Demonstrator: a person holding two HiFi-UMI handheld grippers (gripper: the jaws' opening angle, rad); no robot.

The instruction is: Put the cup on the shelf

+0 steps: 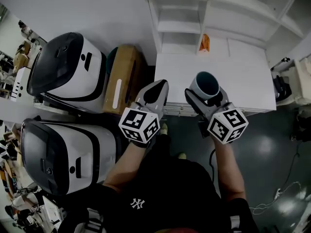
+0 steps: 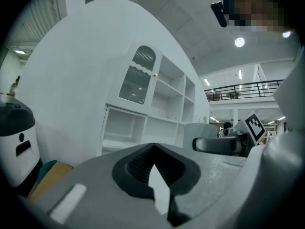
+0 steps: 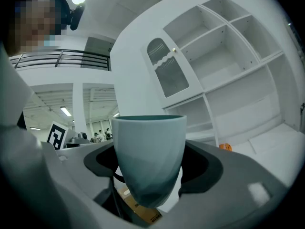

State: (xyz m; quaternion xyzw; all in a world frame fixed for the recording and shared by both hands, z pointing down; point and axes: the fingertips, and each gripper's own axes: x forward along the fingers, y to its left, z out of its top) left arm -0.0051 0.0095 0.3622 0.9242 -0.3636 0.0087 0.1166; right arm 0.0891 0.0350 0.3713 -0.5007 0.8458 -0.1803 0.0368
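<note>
Cup (image 3: 150, 156) upright, mouth up, long axis vertical, clamped between right gripper (image 1: 206, 97) jaws. Left gripper (image 2: 153, 173) closed, empty.

The white worktop (image 1: 243, 81) carries the white shelf unit (image 1: 177, 25) standing along its rear edge and one small orange object (image 1: 204, 42) (too small to identify) lying on the surface at the foot of a shelf upright, near the left rear corner.
</note>
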